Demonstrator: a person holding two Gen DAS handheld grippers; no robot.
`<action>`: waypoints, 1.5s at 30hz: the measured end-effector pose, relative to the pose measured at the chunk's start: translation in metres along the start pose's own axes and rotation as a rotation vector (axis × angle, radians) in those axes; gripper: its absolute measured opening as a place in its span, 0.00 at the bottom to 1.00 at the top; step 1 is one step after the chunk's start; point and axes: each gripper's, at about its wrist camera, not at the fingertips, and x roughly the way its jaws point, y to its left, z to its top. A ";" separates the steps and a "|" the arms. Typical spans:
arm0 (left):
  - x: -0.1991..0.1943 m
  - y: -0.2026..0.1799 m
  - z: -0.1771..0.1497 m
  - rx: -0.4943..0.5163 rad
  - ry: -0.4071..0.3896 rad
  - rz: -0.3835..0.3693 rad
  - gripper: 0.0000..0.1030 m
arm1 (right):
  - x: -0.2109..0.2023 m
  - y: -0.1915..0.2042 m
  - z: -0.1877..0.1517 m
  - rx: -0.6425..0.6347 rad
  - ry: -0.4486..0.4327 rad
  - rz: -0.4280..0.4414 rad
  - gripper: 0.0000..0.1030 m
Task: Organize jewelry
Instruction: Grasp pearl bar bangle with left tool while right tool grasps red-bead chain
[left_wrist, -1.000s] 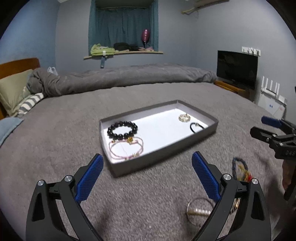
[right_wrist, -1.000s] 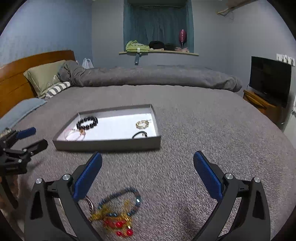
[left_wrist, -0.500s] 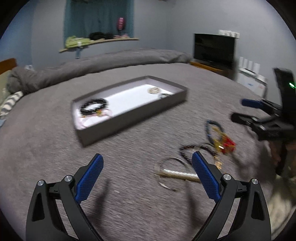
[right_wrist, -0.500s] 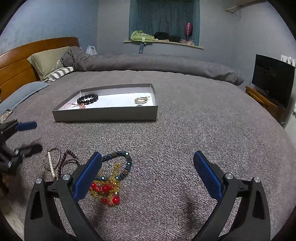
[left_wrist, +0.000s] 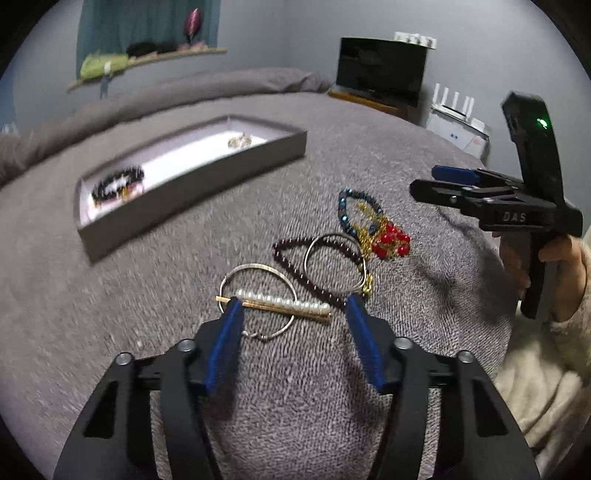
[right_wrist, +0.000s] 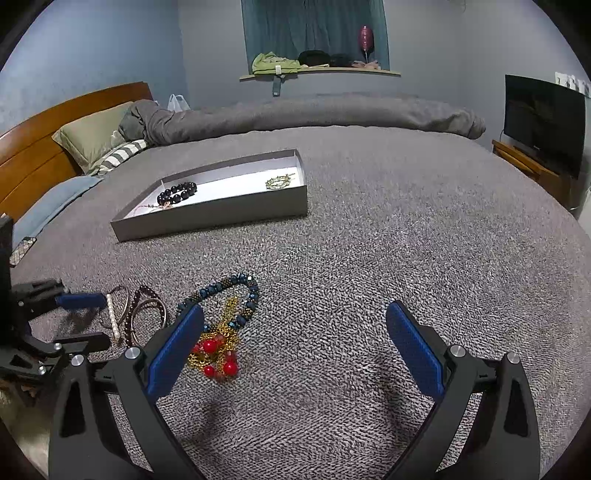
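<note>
Loose jewelry lies on the grey bed cover. My left gripper (left_wrist: 294, 304) hangs low over a pearl bar pin (left_wrist: 284, 304) lying across a silver hoop (left_wrist: 258, 280). Its jaws are closing, with the pin between them and only the left pad near the pin's end. A dark maroon bead strand (left_wrist: 295, 266) and a second hoop (left_wrist: 332, 258) lie just beyond. My right gripper (right_wrist: 295, 308) is open over bare cover, its left finger beside a blue bead strand (right_wrist: 236, 295) tangled with gold chain and red beads (right_wrist: 216, 356). The grey tray (right_wrist: 221, 214) holds a black bead bracelet (right_wrist: 177, 192) and a gold piece (right_wrist: 279, 182).
A rolled grey duvet (right_wrist: 314, 114) lies along the bed's far side, with pillows (right_wrist: 92, 136) and a wooden headboard (right_wrist: 44, 147) to the left. A TV (right_wrist: 543, 122) stands at the right. A person's hand and cream sleeve (left_wrist: 554, 266) hold the right gripper (left_wrist: 428, 182).
My left gripper has swung down from the tray to the loose jewelry, and its jaws have narrowed around the pearl pin. The right gripper has sunk closer to the blue and red piece.
</note>
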 end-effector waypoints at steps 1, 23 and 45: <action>0.000 0.003 0.000 -0.021 0.002 -0.007 0.53 | 0.000 0.000 0.000 -0.002 -0.003 0.001 0.95; 0.012 0.004 0.008 -0.016 0.008 0.042 0.12 | 0.000 0.013 0.000 -0.058 -0.001 0.017 0.94; -0.009 0.000 0.012 0.025 -0.048 0.029 0.08 | 0.020 0.054 -0.023 -0.217 0.162 0.124 0.49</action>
